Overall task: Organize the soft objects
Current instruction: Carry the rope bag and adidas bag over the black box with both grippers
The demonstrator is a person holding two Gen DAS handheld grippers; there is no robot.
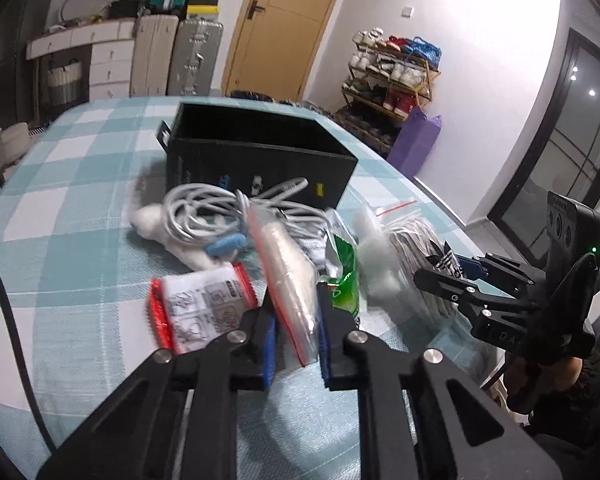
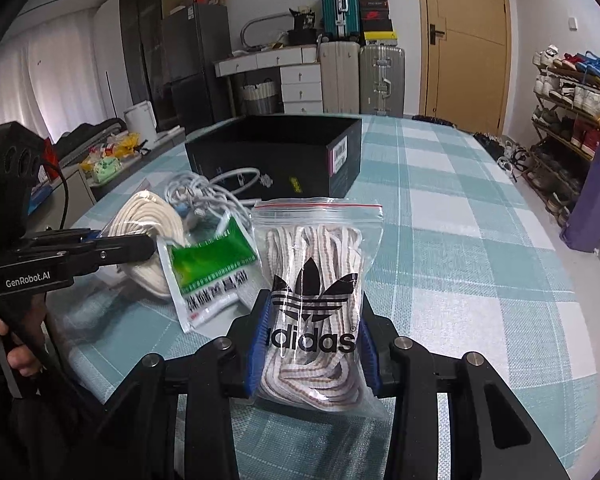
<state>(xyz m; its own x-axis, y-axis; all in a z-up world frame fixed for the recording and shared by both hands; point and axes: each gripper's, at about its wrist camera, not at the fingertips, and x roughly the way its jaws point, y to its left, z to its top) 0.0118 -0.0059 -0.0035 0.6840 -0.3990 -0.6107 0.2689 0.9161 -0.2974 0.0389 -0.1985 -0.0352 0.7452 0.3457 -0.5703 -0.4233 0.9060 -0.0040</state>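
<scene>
Grasp step — my left hand-held gripper (image 1: 296, 320) pinches cream lace bag (image 1: 288, 276), right hand-held gripper (image 2: 312, 344) clamps adidas bag (image 2: 316, 280); next lift both into black box (image 2: 276, 152) at worktop's far edge.

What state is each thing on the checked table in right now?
Black cardboard box: open, upright.
Clear zip bag of striped laces: sealed, clamped in right tool.
Clear zip bag of cream cord: clamped in left tool.
White cable: loosely coiled.
Wooden door: closed.
</scene>
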